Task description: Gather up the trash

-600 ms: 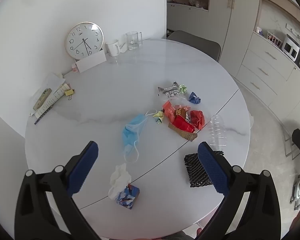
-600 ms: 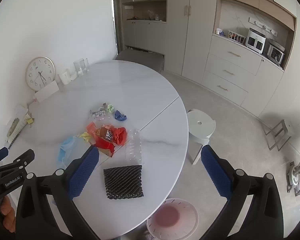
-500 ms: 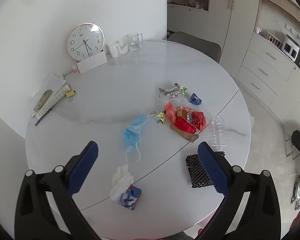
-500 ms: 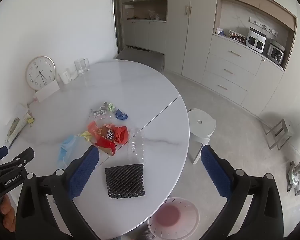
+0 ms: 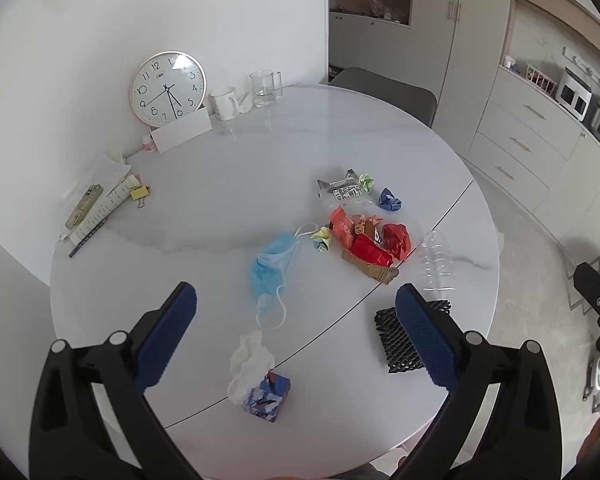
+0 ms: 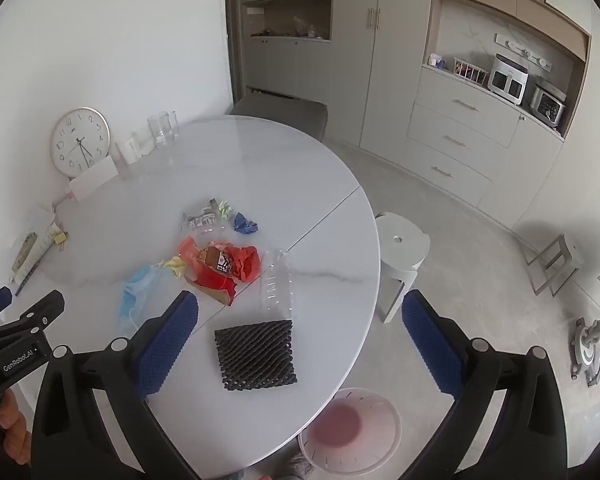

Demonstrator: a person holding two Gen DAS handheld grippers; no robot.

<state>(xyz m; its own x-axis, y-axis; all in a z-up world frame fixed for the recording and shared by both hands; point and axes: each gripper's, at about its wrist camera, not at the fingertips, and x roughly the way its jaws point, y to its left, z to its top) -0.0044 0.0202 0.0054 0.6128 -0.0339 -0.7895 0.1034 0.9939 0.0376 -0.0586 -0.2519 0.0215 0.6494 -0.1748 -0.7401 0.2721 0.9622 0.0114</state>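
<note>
Both tongs gape wide and empty above the littered desk (image 5: 220, 200)

Left tongs (image 5: 296, 336) and right tongs (image 6: 300, 344) hover clear of everything, likely choosing a first piece; the trash clusters mid-desk: one blue face mask (image 5: 272, 268), one red wrapper heap (image 5: 374, 240), one clear bottle (image 6: 276, 284), one black foam mesh (image 6: 256, 354); a basket (image 6: 352, 428) waits on the floor beside the desk, seemingly the bin.

My left cam rides my left gripper (image 5: 296, 328), high over the round table (image 5: 228, 184), looking down twd the wall clock (image 5: 168, 88). Right cam sits further right, tilted down past the table edge to floor & bin (image 6: 350, 436). Both share the red wrapper pile (image 5: 370, 240) & black mesh sleeve (image 6: 256, 354).
</note>
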